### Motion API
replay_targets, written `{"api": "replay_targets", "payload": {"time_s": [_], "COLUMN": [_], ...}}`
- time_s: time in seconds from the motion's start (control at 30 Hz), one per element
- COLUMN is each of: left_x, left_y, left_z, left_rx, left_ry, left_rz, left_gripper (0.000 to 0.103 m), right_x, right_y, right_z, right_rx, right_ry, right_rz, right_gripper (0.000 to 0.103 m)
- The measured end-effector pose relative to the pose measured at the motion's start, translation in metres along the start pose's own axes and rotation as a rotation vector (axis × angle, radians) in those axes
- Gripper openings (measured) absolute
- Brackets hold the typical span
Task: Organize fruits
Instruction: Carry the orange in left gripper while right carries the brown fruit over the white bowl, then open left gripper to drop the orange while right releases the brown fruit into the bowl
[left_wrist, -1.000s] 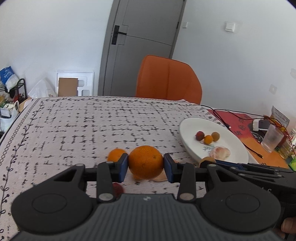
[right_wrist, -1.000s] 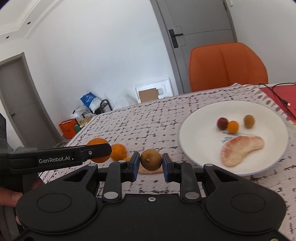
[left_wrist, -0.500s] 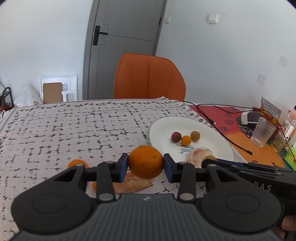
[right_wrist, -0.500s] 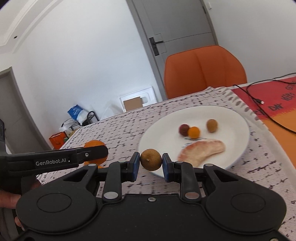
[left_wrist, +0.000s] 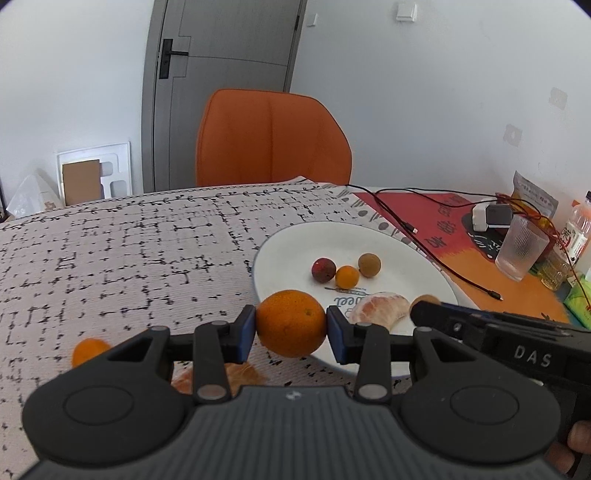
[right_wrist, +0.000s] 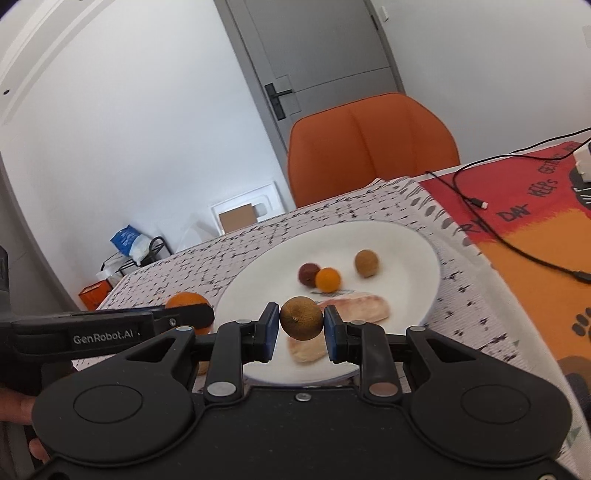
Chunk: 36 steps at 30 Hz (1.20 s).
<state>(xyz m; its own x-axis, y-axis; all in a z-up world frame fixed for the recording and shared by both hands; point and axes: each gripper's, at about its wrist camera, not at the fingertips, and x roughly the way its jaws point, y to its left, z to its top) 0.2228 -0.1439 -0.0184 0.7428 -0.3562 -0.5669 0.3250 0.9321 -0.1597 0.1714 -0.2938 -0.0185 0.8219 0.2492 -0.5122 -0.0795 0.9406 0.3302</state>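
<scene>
My left gripper (left_wrist: 291, 328) is shut on a large orange (left_wrist: 291, 323) and holds it above the near left rim of the white plate (left_wrist: 280, 254). My right gripper (right_wrist: 301, 328) is shut on a small brown fruit (right_wrist: 301, 323) over the plate's (right_wrist: 417, 243) near part. On the plate lie a dark red fruit (left_wrist: 323, 269), a small orange fruit (left_wrist: 347, 277), a brown fruit (left_wrist: 369, 264) and a peeled pomelo segment (left_wrist: 380, 306). A small orange (left_wrist: 88, 350) and a pale fruit segment (left_wrist: 236, 378) lie on the cloth at the left.
An orange chair (left_wrist: 273, 136) stands behind the table. Right of the plate are black cables (left_wrist: 399, 218), a glass (left_wrist: 521, 247), a charger (left_wrist: 491, 218) and bottles (left_wrist: 576, 232) on a red-orange mat. The patterned cloth (left_wrist: 110, 266) stretches to the left.
Both grippers have moved right, toward and over the plate, each still holding its fruit. The loose fruits on the cloth have fallen behind at the left.
</scene>
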Motion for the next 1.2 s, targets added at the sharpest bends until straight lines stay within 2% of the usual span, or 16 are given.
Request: {"api": "replay_targets", "payload": {"time_s": [0.5, 0.63, 0.9, 1.2], "left_x": [0.031, 0.028, 0.024, -0.001], "left_y": [-0.015, -0.015, -0.004, 0.017], "left_z": [0.01, 0.013, 0.012, 0.008], "left_rx": [0.02, 0.031, 0.016, -0.007], "left_ry": [0.04, 0.02, 0.037, 0.015], "left_rz": [-0.01, 0.003, 0.026, 0.075], "left_gripper": [0.04, 0.042, 0.043, 0.05], "right_x": [0.005, 0.008, 0.012, 0.02], "right_y": [-0.023, -0.023, -0.025, -0.031], "right_z": [0.009, 0.008, 0.011, 0.011], "right_rx": [0.03, 0.032, 0.034, 0.039], "right_ry": [-0.008, -0.007, -0.008, -0.018], "right_rz": [-0.02, -0.027, -0.041, -0.086], "right_gripper": [0.024, 0.024, 0.024, 0.025]}}
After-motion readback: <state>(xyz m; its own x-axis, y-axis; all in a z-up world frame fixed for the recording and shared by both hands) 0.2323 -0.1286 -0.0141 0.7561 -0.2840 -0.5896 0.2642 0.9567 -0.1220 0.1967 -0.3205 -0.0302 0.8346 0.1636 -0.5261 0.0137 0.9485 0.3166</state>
